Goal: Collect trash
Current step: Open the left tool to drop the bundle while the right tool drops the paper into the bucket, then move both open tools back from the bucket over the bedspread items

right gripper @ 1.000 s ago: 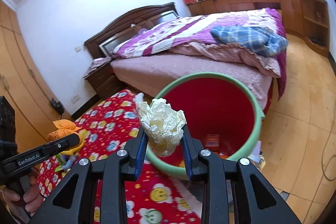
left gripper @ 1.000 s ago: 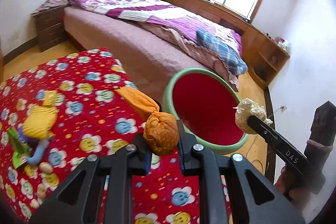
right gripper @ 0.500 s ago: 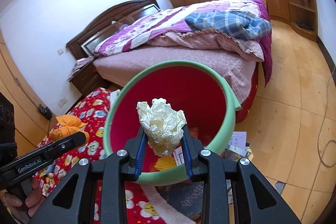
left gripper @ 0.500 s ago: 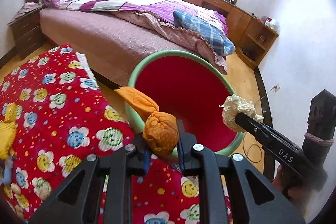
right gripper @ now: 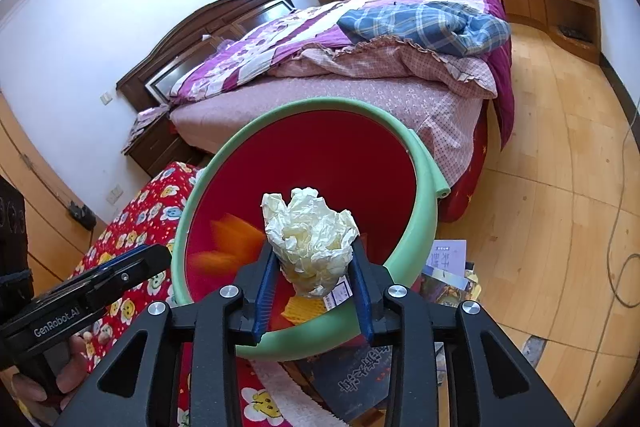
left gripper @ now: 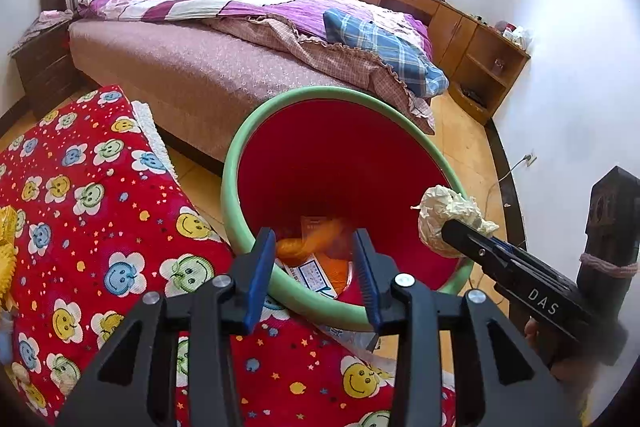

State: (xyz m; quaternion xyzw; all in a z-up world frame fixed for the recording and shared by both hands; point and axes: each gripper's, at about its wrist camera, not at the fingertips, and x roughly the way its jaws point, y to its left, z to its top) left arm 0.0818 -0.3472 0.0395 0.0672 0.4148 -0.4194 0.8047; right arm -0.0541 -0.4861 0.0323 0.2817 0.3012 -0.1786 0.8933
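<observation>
A red bin with a green rim [left gripper: 240,155] [right gripper: 424,163] stands on the floor beside a red flowered cloth [left gripper: 80,211]. My left gripper [left gripper: 314,267] is open over the bin's near rim. An orange cloth bundle [left gripper: 316,239] falls blurred inside the bin; it also shows in the right wrist view [right gripper: 228,243]. My right gripper [right gripper: 314,275] is shut on a crumpled white paper ball [right gripper: 312,239] above the bin's opening. The ball also shows in the left wrist view [left gripper: 444,215]. Paper and packets lie at the bin's bottom.
A bed [left gripper: 192,39] with purple bedding stands right behind the bin. Books and papers [right gripper: 444,267] lie on the wooden floor beside the bin. Yellow items [left gripper: 8,239] lie at the left of the cloth. A cable [right gripper: 624,259] runs on the floor at right.
My left gripper has opened and let go of the orange bundle, which is dropping into the bin. Both grippers have moved closer over the bin. The right gripper still holds the paper ball.
</observation>
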